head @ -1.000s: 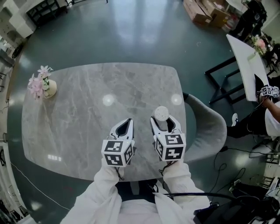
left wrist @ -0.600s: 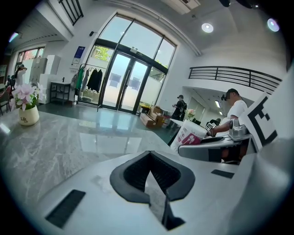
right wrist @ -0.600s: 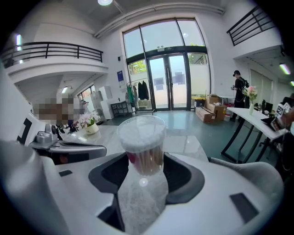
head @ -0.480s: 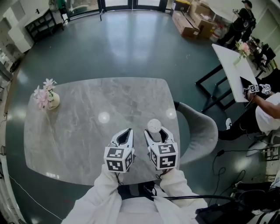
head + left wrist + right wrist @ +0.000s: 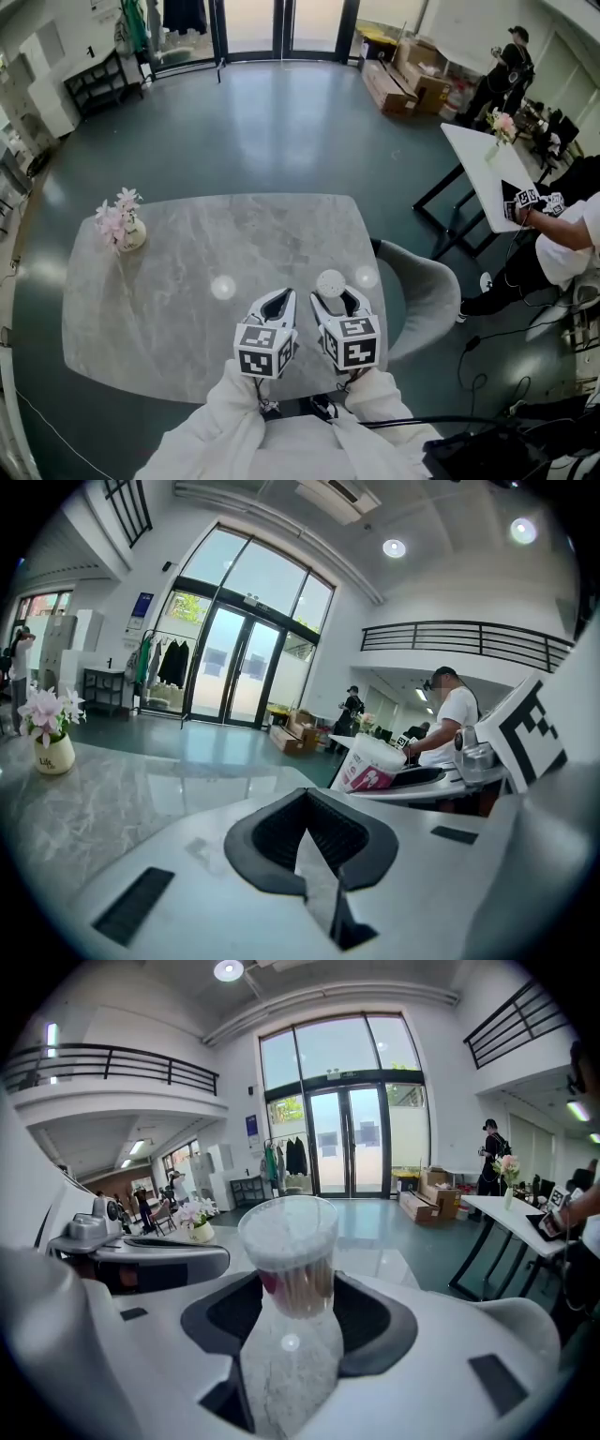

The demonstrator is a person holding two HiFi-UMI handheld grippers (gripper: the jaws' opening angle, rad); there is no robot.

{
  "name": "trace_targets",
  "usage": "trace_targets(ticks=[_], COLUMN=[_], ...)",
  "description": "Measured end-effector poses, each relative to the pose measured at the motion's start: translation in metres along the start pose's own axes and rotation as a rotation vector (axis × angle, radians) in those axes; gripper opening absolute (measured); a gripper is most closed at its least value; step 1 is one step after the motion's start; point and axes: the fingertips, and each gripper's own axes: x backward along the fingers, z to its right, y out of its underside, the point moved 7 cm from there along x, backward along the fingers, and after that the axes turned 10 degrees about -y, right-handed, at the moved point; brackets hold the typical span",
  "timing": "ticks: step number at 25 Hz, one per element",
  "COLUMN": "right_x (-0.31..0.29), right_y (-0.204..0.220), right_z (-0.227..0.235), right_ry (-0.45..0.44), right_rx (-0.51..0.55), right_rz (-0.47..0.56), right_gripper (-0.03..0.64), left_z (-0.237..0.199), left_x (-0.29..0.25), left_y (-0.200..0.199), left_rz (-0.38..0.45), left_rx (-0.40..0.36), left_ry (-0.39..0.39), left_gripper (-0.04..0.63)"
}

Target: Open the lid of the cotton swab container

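While left hand-held gripper point(image 5: 282, 295) hangs clenched, right hand-held gripper point(image 5: 332, 297) clamps cotton swab container point(image 5: 330, 280).

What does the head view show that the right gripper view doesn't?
Only the head view: the person's white sleeves and the grey chair beside the table, whose whole outline you see from above.
Only the right gripper view: the swabs seen through the side of the container, a balcony railing and a ceiling light.
Both: the container, the pink flowers, the glass doors and the cardboard boxes.
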Motion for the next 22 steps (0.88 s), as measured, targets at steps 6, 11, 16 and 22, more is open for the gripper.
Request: trace_targets(ticks=[6,11,16,22], right_x=[0.013,0.023,0.032,0.035], right_y=[-0.007,-0.011,-0.008,-0.002], right_z=[-0.026,-0.048,-0.069,-0.092], right_ry=[0.012,0.023,0.032,0.04], right_rx=[0.015,0.026,0.02,0.012], right_rz=[0.039,0.062,0.079,0.085], right_gripper=[0.29,0.29,0.291,0.29], left_z=[-0.001,-0.008,-0.009,-0.02], left_x=[0.029,0.05,0.072,0.093], left_y=[-0.009,-0.014,-0.016,-0.011], left_rz=[0.034,0.06,0.078,0.085], left_rx=[-0.031,-0.05,-0.077,-0.087], left_ry=[0.022,0.034,0.057,0.066], left_gripper=[0.008,0.008,0.008,0.008])
